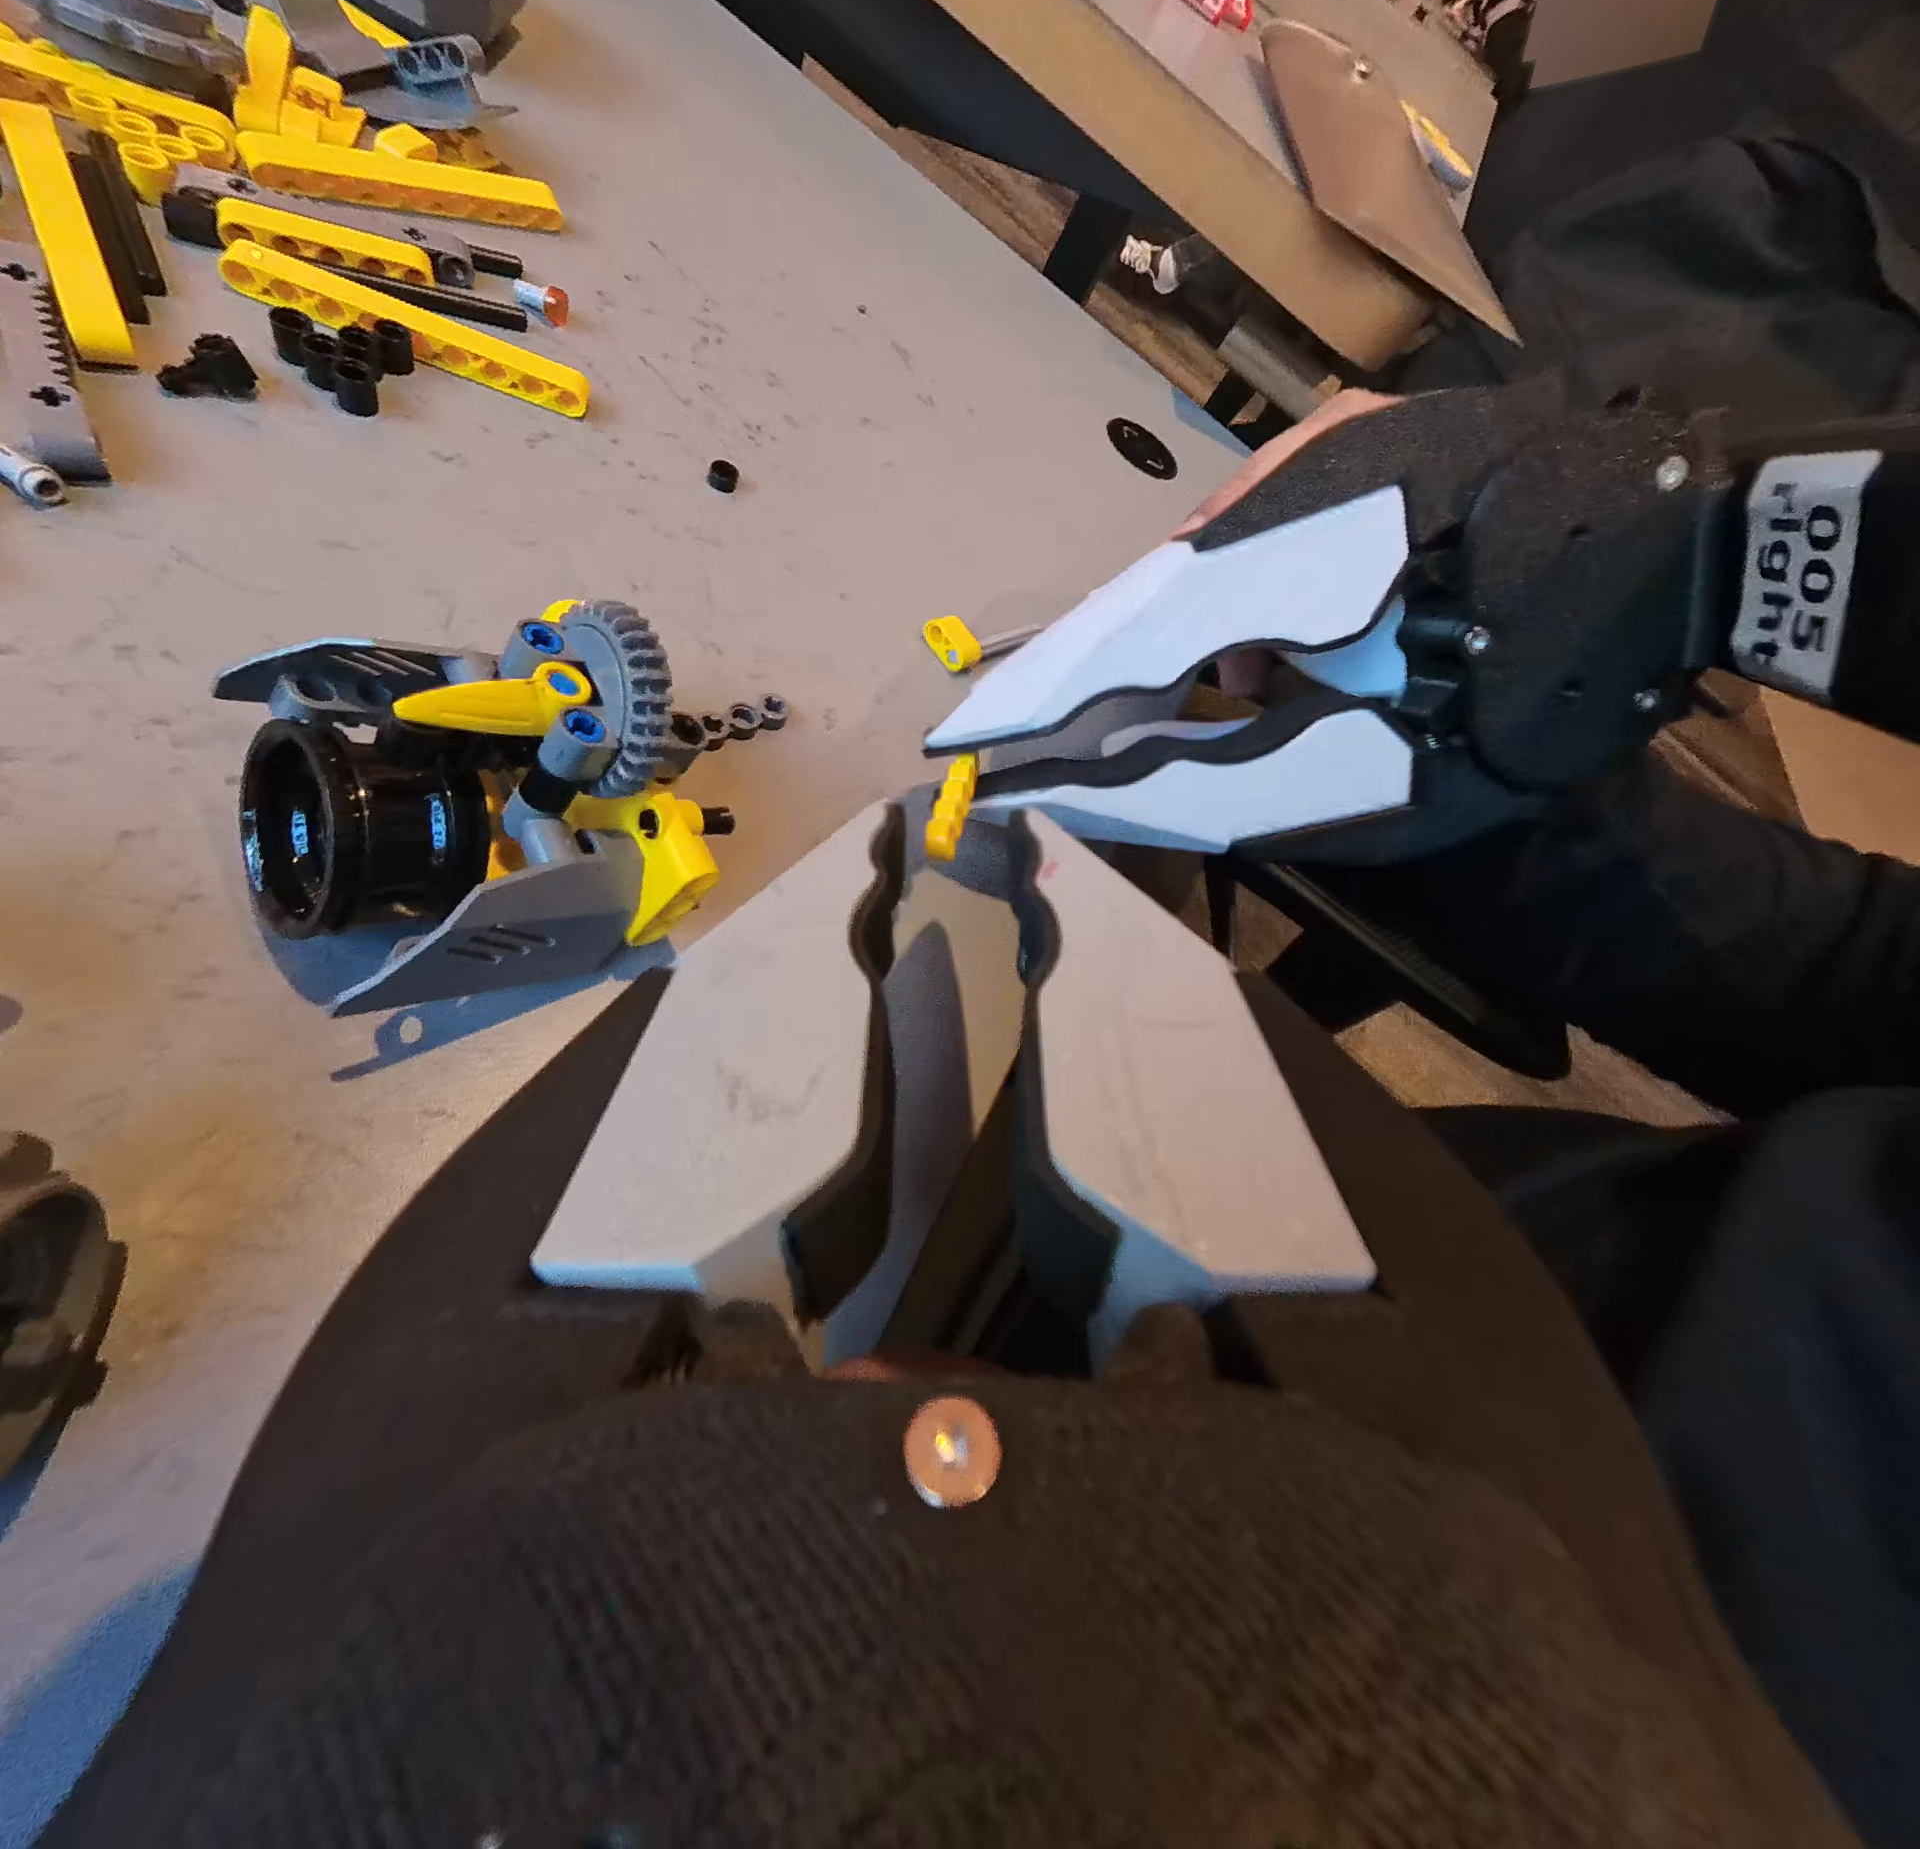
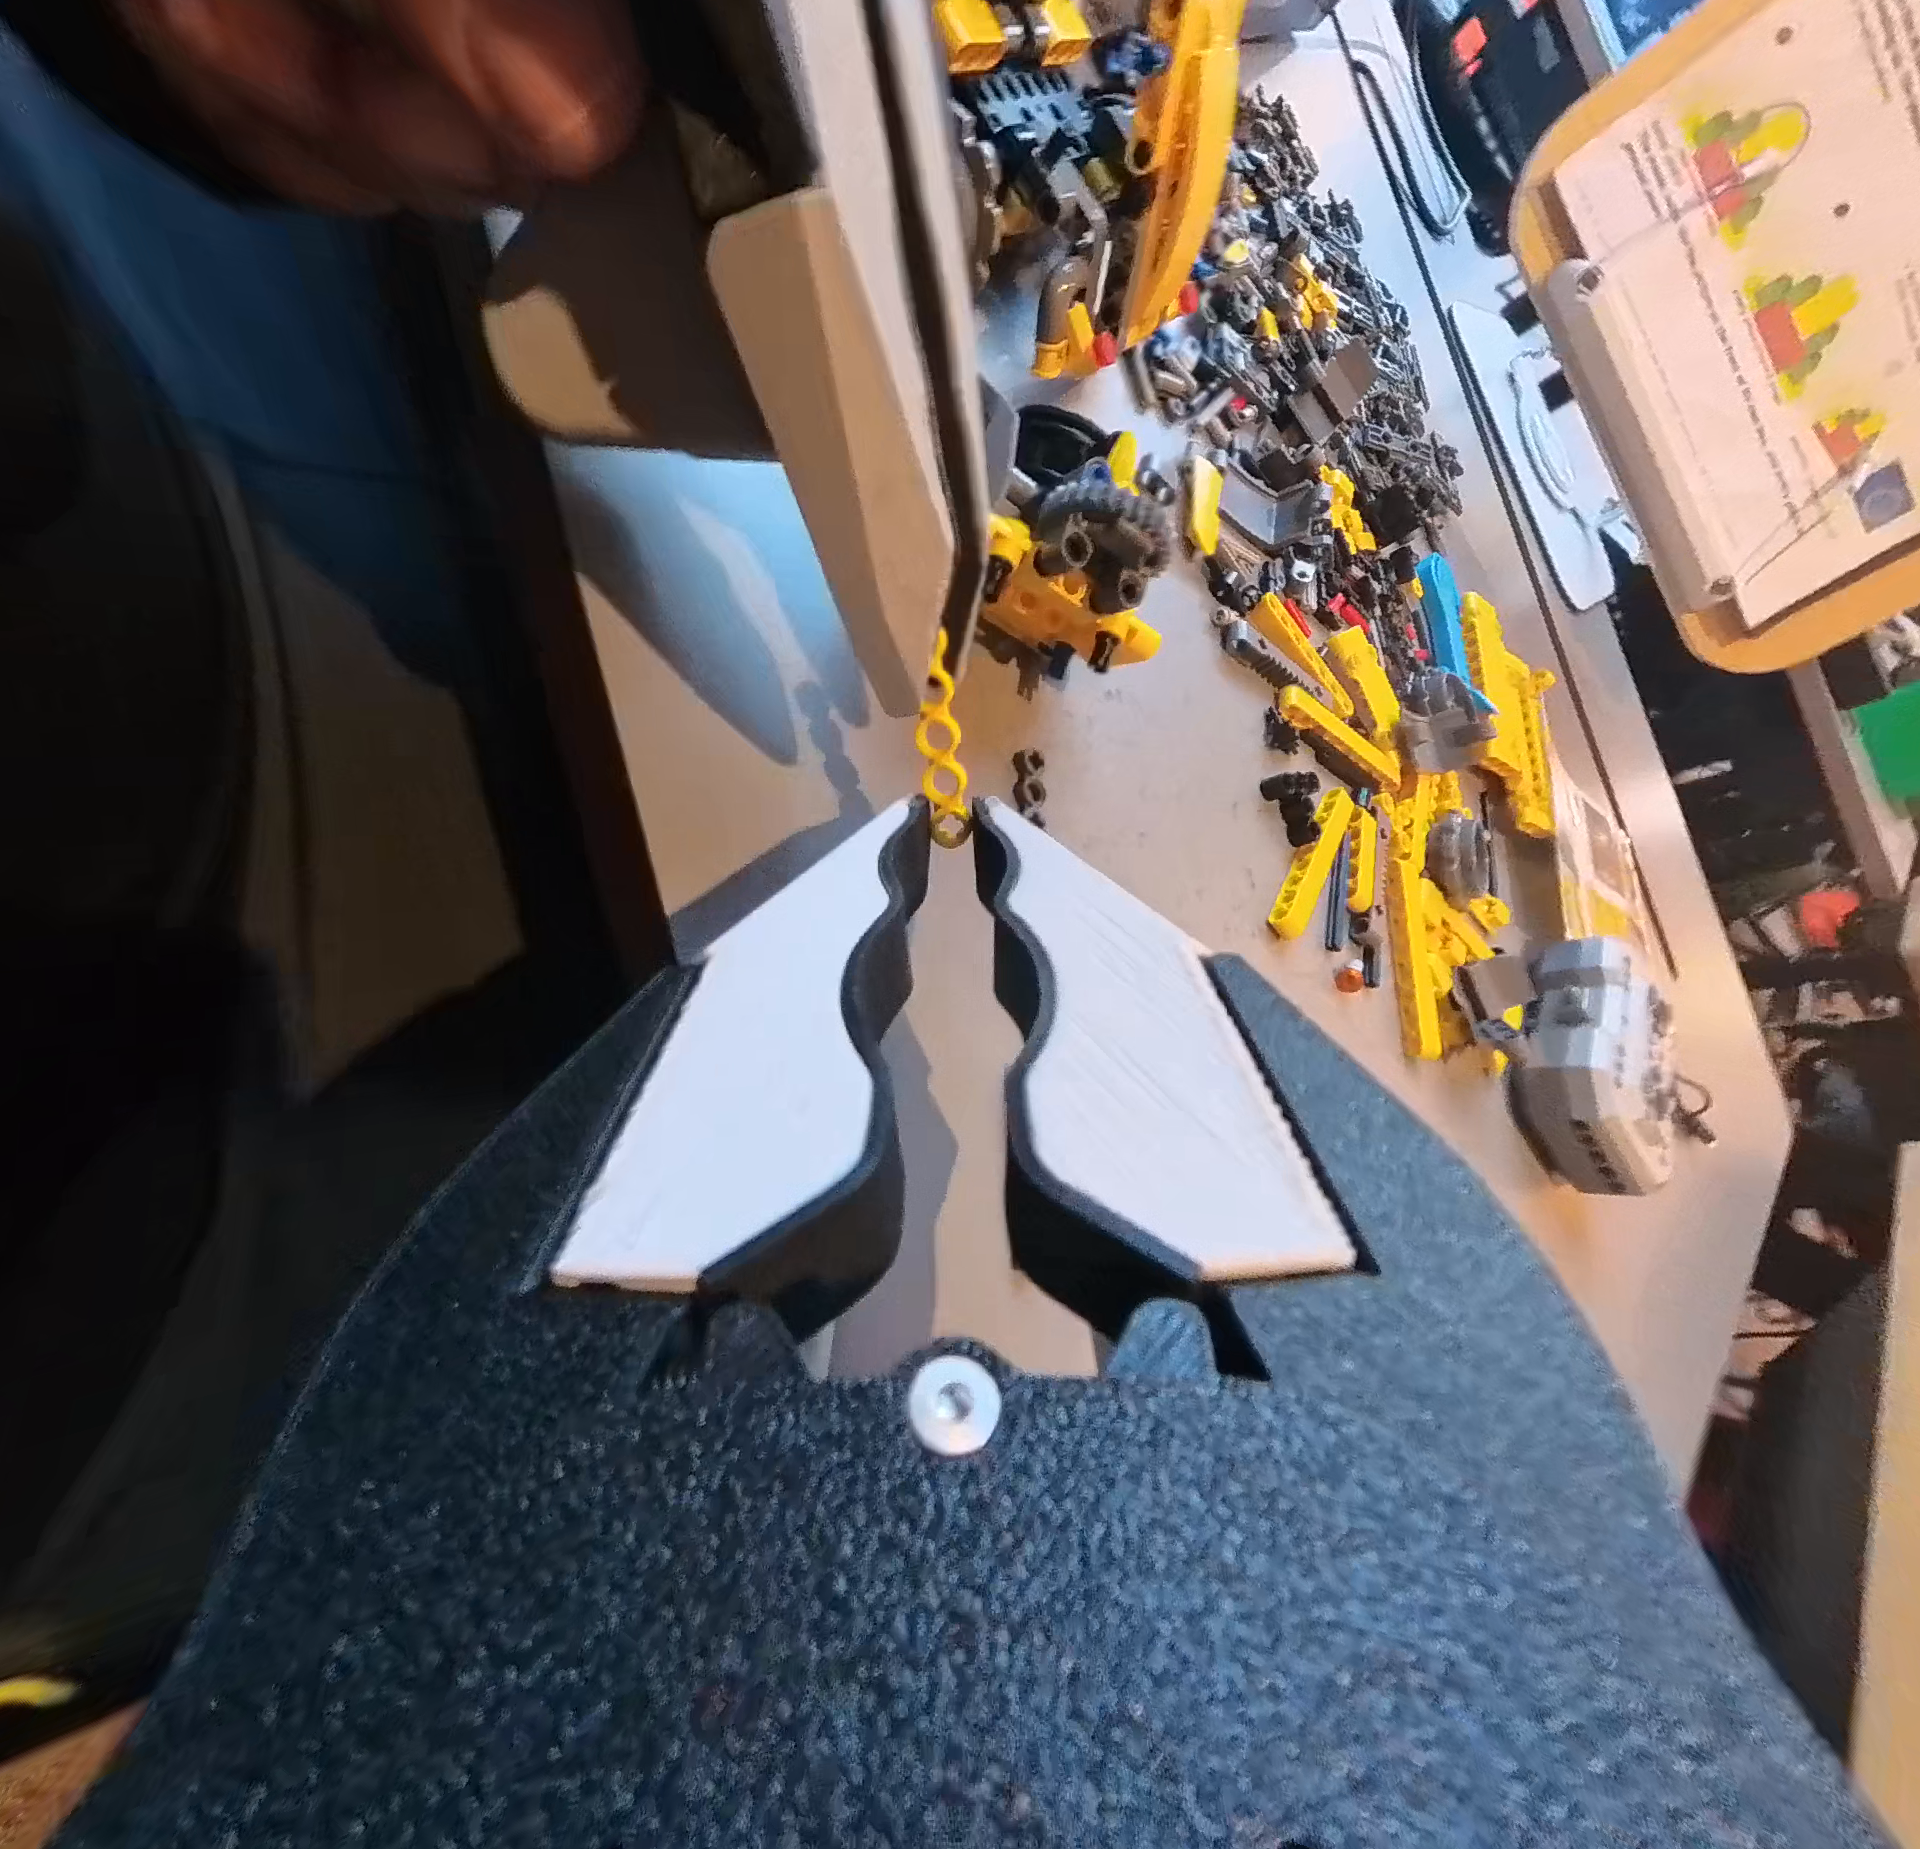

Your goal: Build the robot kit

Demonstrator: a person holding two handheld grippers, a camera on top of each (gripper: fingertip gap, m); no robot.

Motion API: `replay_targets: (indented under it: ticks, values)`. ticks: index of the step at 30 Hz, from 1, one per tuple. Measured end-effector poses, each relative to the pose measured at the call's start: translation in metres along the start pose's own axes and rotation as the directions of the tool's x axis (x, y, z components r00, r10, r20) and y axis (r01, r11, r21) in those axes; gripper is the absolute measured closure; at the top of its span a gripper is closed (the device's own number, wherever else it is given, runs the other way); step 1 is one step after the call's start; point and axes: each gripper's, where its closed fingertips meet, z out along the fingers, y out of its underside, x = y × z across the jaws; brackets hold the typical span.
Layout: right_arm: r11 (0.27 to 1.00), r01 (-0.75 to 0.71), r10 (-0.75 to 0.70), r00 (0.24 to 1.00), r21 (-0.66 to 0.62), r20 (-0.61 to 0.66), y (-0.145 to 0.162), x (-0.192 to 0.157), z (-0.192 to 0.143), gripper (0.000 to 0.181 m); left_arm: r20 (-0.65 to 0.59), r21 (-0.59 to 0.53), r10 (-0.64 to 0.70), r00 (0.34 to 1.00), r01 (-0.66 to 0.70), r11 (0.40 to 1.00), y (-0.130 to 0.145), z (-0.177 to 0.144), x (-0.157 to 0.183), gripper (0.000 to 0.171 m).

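The left gripper (image 1: 961, 823), with grey fingers on a black body, has its jaws drawn nearly together, pinching one end of a thin yellow plastic beam with a row of round holes (image 1: 951, 807). The right gripper (image 2: 951, 817), white-fingered with black wavy pads, pinches the other end of the same beam (image 2: 943, 750), its jaws narrowed to a slim gap at the tips. The beam hangs between the two grippers, above the near edge of the grey scuffed table (image 1: 748, 345). On the table just beyond sits a small built assembly of a black wheel hub, a grey toothed gear and yellow and grey panels (image 1: 468, 791). A small yellow two-hole connector (image 1: 951, 642) lies near the right gripper's fingers. Loose yellow beams (image 1: 405, 329) lie farther off.
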Motion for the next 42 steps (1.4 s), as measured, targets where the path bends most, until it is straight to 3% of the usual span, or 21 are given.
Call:
replay_targets:
  ticks: [4, 11, 24, 42]
  values:
    - [0.997, 0.070, -0.070, 0.997, -0.016, 0.019, 0.000, -0.005, 0.002, 0.173, 0.010, -0.037, 0.060, 0.998, -0.060, 0.998, 0.001, 0.001, 0.000, 0.154]
    - [0.994, 0.101, -0.100, 0.994, -0.035, 0.033, 0.004, -0.009, 0.004, 0.173, 0.020, -0.159, 0.114, 0.993, -0.109, 0.981, 0.020, 0.014, 0.002, 0.168]
    - [0.995, 0.094, -0.094, 0.996, -0.037, 0.007, 0.006, -0.002, 0.002, 0.174, 0.029, -0.108, 0.139, 0.990, -0.135, 0.985, 0.017, 0.014, 0.004, 0.168]
    - [0.992, 0.122, -0.121, 0.990, -0.020, 0.069, -0.026, 0.000, 0.021, 0.174, 0.064, 0.034, 0.154, 0.986, -0.156, 0.987, 0.013, -0.016, -0.011, 0.169]
